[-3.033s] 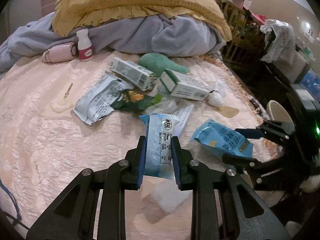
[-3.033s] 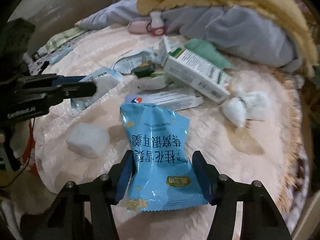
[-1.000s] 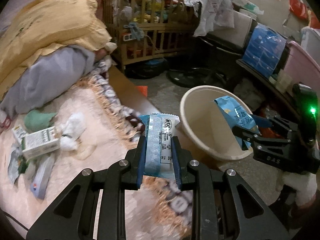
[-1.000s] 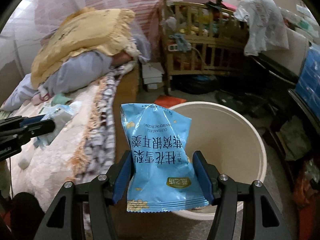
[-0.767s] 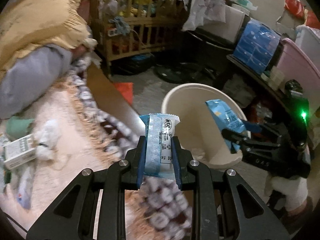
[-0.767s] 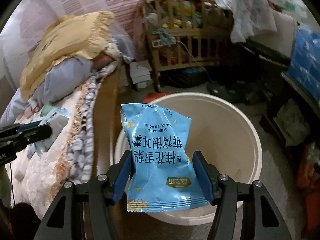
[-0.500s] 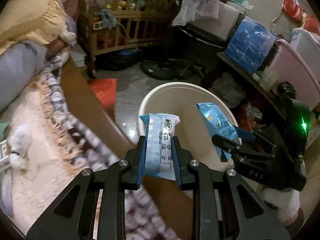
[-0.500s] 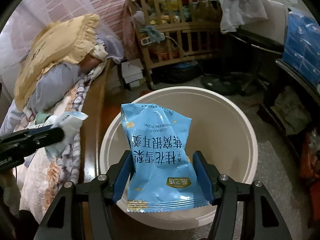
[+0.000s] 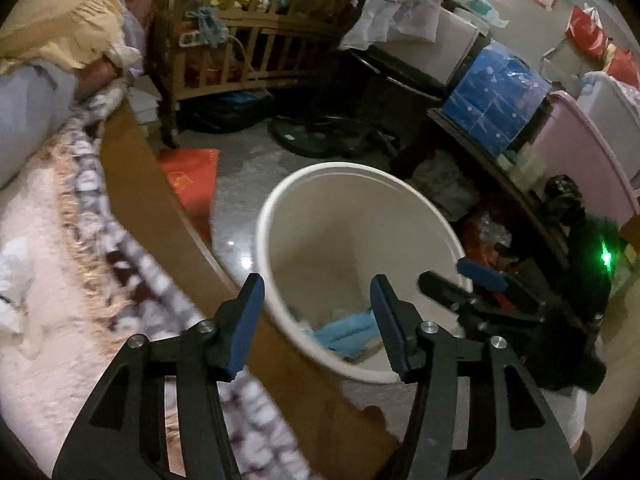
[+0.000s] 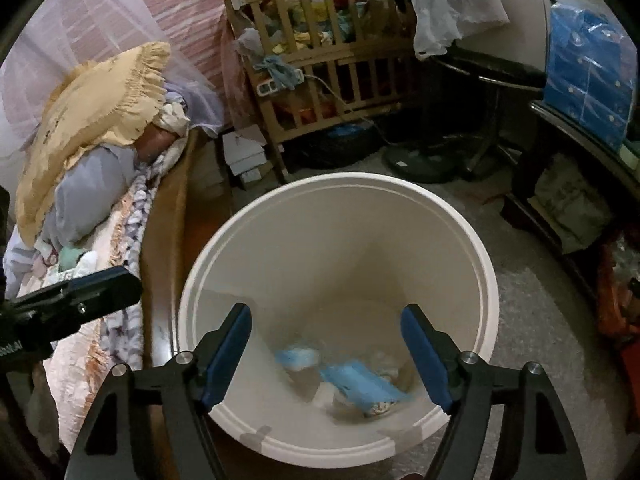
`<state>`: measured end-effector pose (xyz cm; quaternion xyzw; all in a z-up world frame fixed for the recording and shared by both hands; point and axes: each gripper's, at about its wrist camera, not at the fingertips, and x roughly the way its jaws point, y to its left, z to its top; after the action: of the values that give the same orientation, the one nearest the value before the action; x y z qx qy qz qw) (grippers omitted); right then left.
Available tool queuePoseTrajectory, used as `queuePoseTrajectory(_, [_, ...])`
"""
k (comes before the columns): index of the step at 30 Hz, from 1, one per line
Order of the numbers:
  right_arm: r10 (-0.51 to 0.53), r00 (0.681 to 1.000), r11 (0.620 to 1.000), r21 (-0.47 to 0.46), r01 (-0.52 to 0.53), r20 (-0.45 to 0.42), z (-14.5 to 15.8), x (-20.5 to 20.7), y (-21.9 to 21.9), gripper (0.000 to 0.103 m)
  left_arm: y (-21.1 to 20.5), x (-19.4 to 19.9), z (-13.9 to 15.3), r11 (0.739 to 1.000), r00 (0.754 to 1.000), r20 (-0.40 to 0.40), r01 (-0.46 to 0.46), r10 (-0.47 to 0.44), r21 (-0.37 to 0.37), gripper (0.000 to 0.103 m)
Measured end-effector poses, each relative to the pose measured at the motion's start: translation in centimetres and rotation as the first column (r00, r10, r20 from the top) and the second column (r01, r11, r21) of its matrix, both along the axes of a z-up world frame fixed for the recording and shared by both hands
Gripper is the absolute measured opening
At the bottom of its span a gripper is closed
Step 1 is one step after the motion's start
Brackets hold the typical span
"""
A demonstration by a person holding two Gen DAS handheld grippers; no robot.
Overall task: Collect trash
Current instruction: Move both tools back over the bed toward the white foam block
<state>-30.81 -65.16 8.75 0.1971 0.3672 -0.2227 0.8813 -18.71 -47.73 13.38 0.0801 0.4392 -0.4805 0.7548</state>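
Observation:
A cream round trash bucket [image 10: 332, 188] stands on the floor beside the bed; it also shows in the left wrist view [image 9: 352, 172]. My right gripper [image 10: 326, 354] is open and empty right above the bucket. A blue snack bag [image 10: 362, 390] and a pale blue wrapper [image 10: 298, 358] lie at the bucket's bottom. My left gripper [image 9: 316, 322] is open and empty over the bucket's near rim, with blue trash [image 9: 346, 330] below it. The right gripper [image 9: 476, 280] shows at the right of the left wrist view.
The bed with its wooden edge [image 9: 160, 184] and fringed pink blanket [image 9: 52, 240] lies left of the bucket. A wooden crib [image 10: 336, 76], a fan base [image 10: 424, 164] and a dark shelf with blue boxes [image 9: 496, 92] stand behind. A red mat [image 9: 192, 172] lies on the floor.
Both grippers swung from the bed over the bucket, then opened. The pale blue wrapper and the blue snack bag dropped out of them into the bucket.

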Motion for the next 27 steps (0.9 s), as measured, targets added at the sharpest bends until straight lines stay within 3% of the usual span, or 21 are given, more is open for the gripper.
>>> queuePoseTrajectory(11, [0.113, 0.99, 0.992, -0.062, -0.108, 0.085, 2.3, 1.0, 5.4, 0.075, 7.7, -0.1, 2.0, 0.991, 0.976, 0.181, -0.132, 0.125, 0.03, 0.054])
queuePoseTrajectory(19, [0.232, 0.967, 0.967, -0.131, -0.217, 0.105, 4.0, 2.8, 12.0, 0.075, 14.3, -0.1, 2.8, 0.97, 0.93, 0.301, -0.237, 0.212, 0.049, 0.054])
queuePoseTrajectory(27, [0.344, 0.932, 0.933, -0.152, -0.327, 0.11, 4.8, 5.1, 18.6, 0.075, 20.4, 0.9, 3.0, 0.942, 0.895, 0.326, -0.334, 0.304, 0.037, 0.054])
